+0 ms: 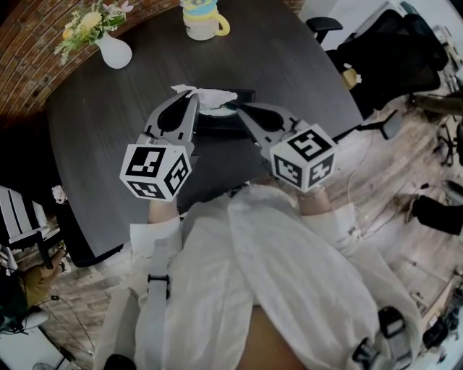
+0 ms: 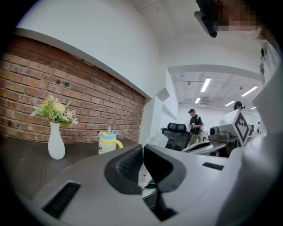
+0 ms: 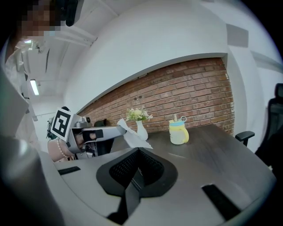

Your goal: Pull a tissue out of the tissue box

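A dark tissue box (image 1: 226, 124) lies on the round dark table (image 1: 108, 130) just ahead of both grippers. A white tissue (image 1: 211, 95) stands up out of its top. My left gripper (image 1: 191, 96) is shut on the tissue's left edge. From the right gripper view, the tissue (image 3: 133, 135) hangs from the left gripper's tip (image 3: 116, 129). My right gripper (image 1: 241, 108) is shut with nothing between its jaws, its tip just right of the tissue over the box. In the left gripper view, the left gripper (image 2: 142, 151) shows closed jaws with a white sliver of tissue (image 2: 143, 178) below them.
A white vase with flowers (image 1: 114, 50) stands at the table's far left. A yellow mug with a blue lid (image 1: 203, 22) is at the far edge. Black office chairs (image 1: 394, 50) stand right of the table. A person (image 2: 194, 126) stands far off in the room.
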`<state>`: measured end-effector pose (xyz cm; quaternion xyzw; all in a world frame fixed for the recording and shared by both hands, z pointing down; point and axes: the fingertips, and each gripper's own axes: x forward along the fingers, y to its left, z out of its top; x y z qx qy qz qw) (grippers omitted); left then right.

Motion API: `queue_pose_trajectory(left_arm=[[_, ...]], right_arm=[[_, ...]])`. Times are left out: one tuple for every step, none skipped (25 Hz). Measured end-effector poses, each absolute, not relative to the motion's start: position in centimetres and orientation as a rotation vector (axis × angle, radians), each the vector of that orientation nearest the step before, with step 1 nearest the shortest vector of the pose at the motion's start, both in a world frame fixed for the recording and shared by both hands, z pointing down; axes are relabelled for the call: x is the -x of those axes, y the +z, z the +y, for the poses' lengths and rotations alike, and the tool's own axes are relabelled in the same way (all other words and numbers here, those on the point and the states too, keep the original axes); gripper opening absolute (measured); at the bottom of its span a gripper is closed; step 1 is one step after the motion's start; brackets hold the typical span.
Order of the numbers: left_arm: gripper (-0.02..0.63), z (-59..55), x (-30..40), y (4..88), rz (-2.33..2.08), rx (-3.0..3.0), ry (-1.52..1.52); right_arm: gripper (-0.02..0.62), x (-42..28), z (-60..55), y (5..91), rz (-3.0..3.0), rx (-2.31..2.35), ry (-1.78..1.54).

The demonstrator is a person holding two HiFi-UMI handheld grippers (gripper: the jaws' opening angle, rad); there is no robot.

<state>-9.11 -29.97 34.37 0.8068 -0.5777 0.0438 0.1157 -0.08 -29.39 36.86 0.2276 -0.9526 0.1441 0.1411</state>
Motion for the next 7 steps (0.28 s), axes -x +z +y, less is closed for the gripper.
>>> queue_pose_trajectory(left_arm=[[0.009,-29.95,9.12,34.41,-1.692,-2.363,0.128],[0.009,-29.93,9.12,34.43,-1.691,-2.363,0.126],[0.009,-29.93,9.13,34.42,-1.689,-2.364,0.123],[0.009,-29.94,9.13,34.40,-1.687,-2.364,0.120],[0.009,-29.97,9.14,34.38,-1.685,-2.363,0.117],[0.009,-29.99,9.15,34.37,-1.683,-2.363,0.114],[0.009,-30.01,9.16,34.35,-1.681,-2.362,0.111]], right_arm=[[0.003,0.06,-29.36,36.99,-2.746,-0.665,0.419],[0.003,0.08,-29.32,37.08,-2.743,-0.669,0.421],[0.003,0.10,-29.28,37.14,-2.740,-0.671,0.423],[0.003,0.13,-29.27,37.18,-2.737,-0.671,0.423],[0.003,0.15,-29.27,37.23,-2.735,-0.669,0.424],[0.003,0.17,-29.27,37.28,-2.732,-0.667,0.424],[0.003,0.19,-29.27,37.33,-2.730,-0.664,0.425]])
